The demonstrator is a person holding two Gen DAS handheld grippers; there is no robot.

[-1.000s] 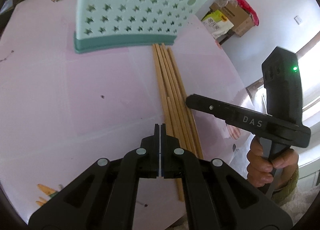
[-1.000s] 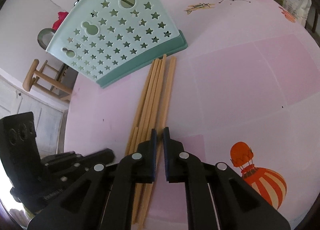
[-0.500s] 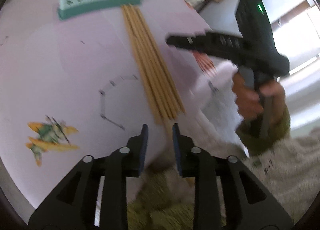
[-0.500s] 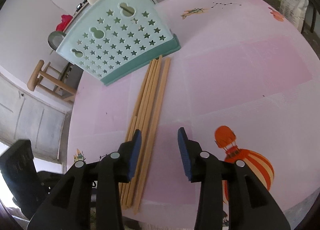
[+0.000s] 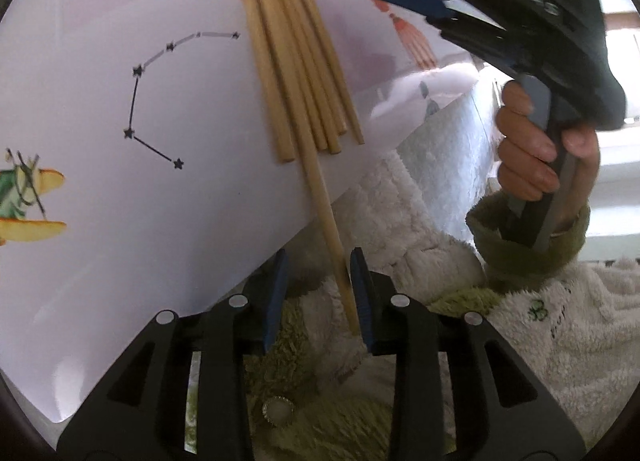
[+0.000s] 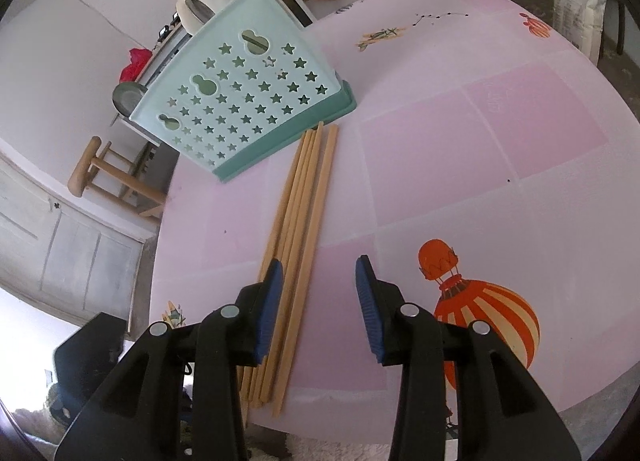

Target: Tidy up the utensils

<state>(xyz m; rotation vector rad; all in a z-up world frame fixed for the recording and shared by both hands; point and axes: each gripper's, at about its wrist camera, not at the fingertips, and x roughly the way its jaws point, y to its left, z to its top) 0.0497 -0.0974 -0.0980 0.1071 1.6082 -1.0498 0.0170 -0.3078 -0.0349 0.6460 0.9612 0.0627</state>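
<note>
Chopsticks [image 5: 296, 61]: six, one overhanging counter [image 5: 120, 221] edge.
Holder [image 6: 240, 101]: one.
Left fingers [image 5: 320, 285]: parted around overhanging chopstick.
Right fingers [image 6: 319, 297]: parted, empty; room rightward.

Black claw [image 5: 320, 293] with blue pads [image 5: 276, 297], silver screws, green fuzzy sleeve cuff [image 5: 520, 257]

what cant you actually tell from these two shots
- Inside of the holder: right wrist view shows only its star-holed wall.
- Chopsticks: exact count unclear; they overlap, and the right gripper covers their near ends.
- Whether the left gripper touches the overhanging chopstick: left wrist view, blurred.
- Holder: outside the left wrist view.
</note>
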